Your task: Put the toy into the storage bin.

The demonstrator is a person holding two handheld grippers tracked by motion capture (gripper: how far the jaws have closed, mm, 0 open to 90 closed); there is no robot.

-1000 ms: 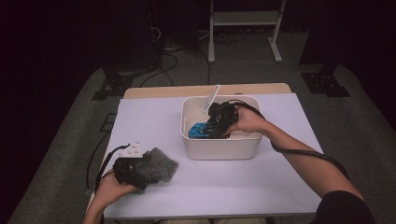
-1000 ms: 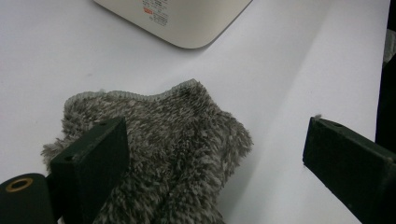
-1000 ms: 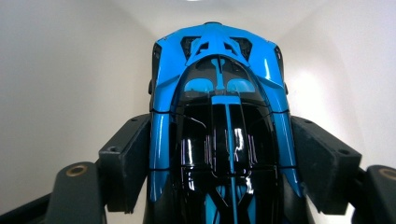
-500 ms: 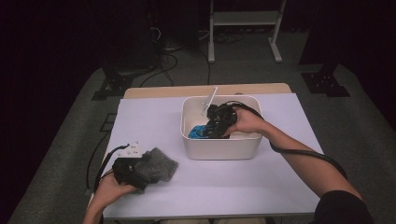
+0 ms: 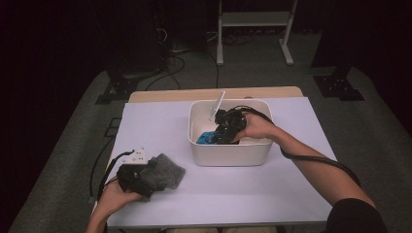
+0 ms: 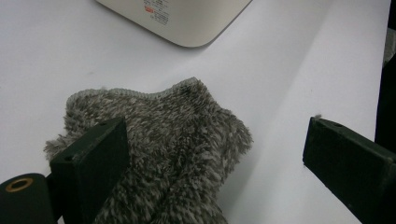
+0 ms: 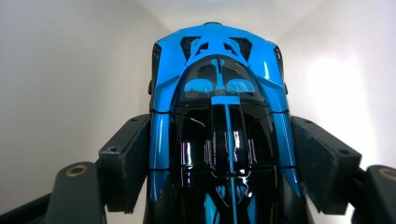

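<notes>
Darkness takes up the room around the table (image 5: 160,124): black on the far left, grey carpet underneath, loose cables on the floor behind the table's far left corner, and a pale metal stand (image 5: 254,19) on the floor well beyond its far edge. The table itself is topped with a plain, pale lilac-white sheet, with a strip of bare wood showing along its far edge.

Near the table's front left corner lies a grey fuzzy cloth (image 5: 164,171). The left gripper (image 5: 133,178) rests there in the person's left hand, its cable looping off the table's left edge. In the left gripper view its jaws stand wide apart, released; one jaw sits on the cloth (image 6: 163,140), the other over bare tabletop, and nothing is pinched between them.

Toward the middle of the table stands a white tub (image 5: 228,154), rounded at the corners, with a thin white stick (image 5: 218,104) leaning out over its far rim. The right gripper (image 5: 224,132) reaches down into the tub from the right. Inside, a blue and black toy car (image 5: 208,138) sits against the tub's left part. The right gripper view shows the car (image 7: 219,135) lengthwise between the jaws, which press against both its flanks, clenched on it, with the tub's white walls behind.
</notes>
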